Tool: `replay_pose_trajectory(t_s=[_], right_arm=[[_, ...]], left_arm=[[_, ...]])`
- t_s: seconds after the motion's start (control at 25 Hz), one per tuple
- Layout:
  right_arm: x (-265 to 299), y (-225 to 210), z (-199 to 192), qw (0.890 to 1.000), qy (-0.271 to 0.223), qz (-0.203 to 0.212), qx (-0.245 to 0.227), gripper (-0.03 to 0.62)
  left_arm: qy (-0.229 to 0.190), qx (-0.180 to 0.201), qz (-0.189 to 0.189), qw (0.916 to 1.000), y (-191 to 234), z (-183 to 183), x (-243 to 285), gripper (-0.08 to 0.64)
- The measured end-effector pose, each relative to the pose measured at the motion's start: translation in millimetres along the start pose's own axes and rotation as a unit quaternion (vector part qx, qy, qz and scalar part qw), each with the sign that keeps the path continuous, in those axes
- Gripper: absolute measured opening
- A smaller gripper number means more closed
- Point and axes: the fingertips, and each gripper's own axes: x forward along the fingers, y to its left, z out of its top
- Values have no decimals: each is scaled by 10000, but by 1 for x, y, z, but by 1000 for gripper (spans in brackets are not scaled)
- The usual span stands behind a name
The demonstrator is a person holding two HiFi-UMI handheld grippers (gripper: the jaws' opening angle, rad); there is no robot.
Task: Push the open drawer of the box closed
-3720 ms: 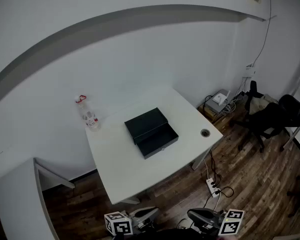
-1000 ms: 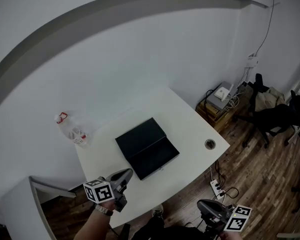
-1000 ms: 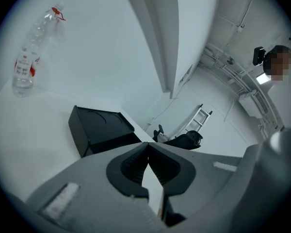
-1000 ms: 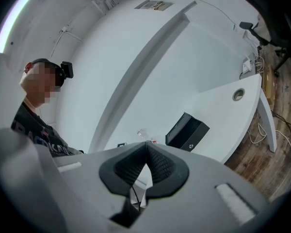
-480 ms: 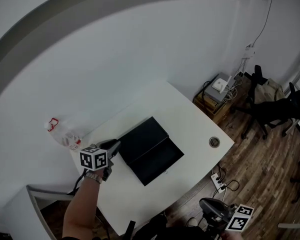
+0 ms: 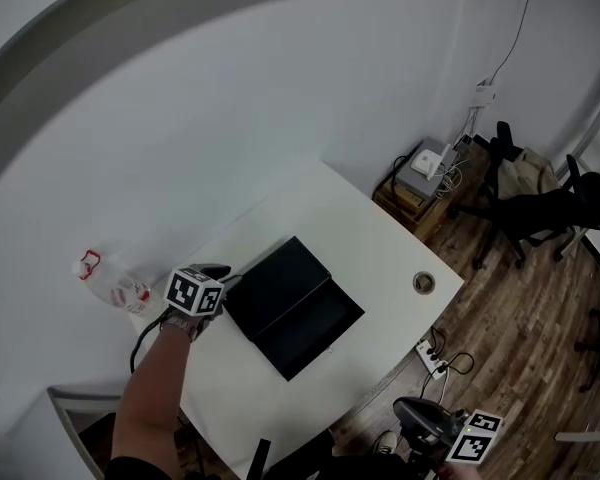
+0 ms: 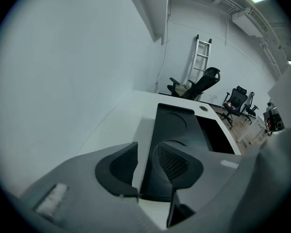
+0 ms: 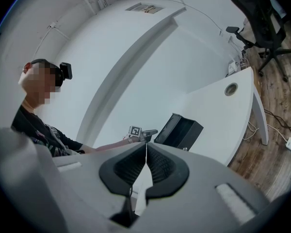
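On the white table (image 6: 380, 238) sits the black box (image 6: 275, 283), its drawer (image 6: 315, 330) pulled out toward the table's front edge. My left gripper (image 6: 218, 272) is at the box's left rear corner, and its jaws are opening. In the left gripper view the box (image 7: 177, 127) lies just beyond the left gripper (image 7: 145, 164); its near edge shows in the gap and neither pad presses on it. The open drawer (image 7: 218, 136) is on the right there. Below the table's front edge, my right gripper (image 6: 420, 420) hangs shut and empty, also seen as the right gripper (image 8: 146, 166).
A clear bottle with a red cap (image 6: 108, 283) stands at the table's left rear. A cable hole (image 6: 422, 283) is at the right front. Office chairs (image 6: 550, 208), a low cabinet (image 6: 425, 173) and a power strip (image 6: 430, 353) stand on the wooden floor to the right.
My left gripper has moved from the table's front edge up along the box's left side to its rear corner, and its jaws have opened. The right gripper has stayed low.
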Motion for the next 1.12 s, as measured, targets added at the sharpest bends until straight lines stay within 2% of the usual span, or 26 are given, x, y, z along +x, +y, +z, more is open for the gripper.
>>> replay_pose_trajectory(t_s=[0.16, 0.36, 0.44, 0.52, 0.72, 1.12], right_arm=[[3, -4, -3, 9999, 16, -55, 93, 8], [15, -5, -10, 9998, 132, -53, 130, 8], [21, -8, -13, 9997, 188, -72, 123, 8], [30, -14, -17, 9995, 272, -127, 119, 8], [64, -41, -33, 9972, 627, -266, 322, 34], [136, -108, -61, 9820, 1602, -989, -163, 69]], left_arm=[[319, 42, -376, 9988, -9, -6, 18, 140], [652, 187, -437, 9967, -9, -14, 26, 138], [667, 127, -557, 9961, -12, -15, 27, 131], [651, 13, -714, 9953, -14, -16, 29, 84], [538, -470, -981, 9926, -11, -17, 31, 77], [396, -693, -1210, 9894, -13, -16, 29, 74]])
